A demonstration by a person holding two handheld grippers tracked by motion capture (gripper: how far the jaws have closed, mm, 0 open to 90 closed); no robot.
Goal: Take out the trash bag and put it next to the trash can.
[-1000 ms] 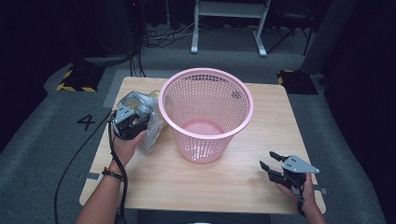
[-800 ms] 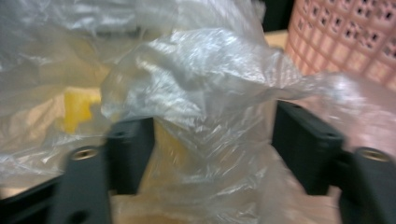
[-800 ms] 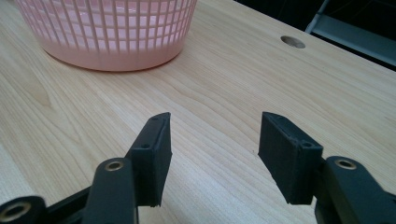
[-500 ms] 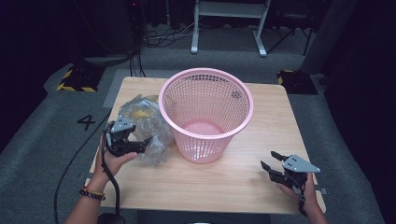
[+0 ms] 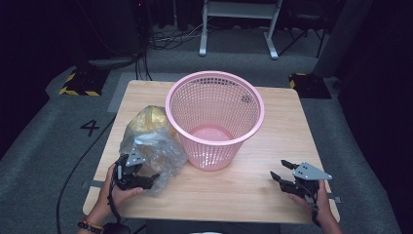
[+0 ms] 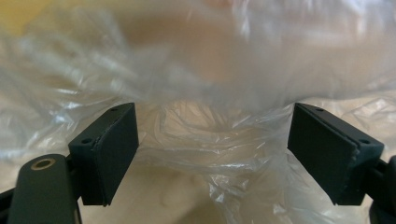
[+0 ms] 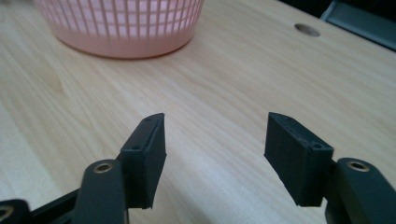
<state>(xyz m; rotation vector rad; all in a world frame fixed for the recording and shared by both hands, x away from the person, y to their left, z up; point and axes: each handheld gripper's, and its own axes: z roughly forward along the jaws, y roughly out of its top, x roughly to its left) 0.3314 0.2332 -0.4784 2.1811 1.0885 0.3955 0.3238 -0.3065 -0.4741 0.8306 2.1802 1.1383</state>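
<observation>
Left gripper [image 5: 146, 179] released, jaws wide, crumpled plastic bag [image 5: 152, 146] between them untouched; bag contents blurred, something yellow inside. Right gripper [image 5: 282, 170] released over bare table [image 5: 253, 190], just been widening.

Clear crumpled plastic bag [image 5: 151, 146] w/ yellow contents lies on table, touching pink basket [image 5: 214, 117].

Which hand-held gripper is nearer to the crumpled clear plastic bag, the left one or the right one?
Left. The left hand-held gripper is at the crumpled clear plastic bag, jaws open with film between them. The right hand-held gripper rests open at the far table edge, beyond the pink mesh basket.
</observation>
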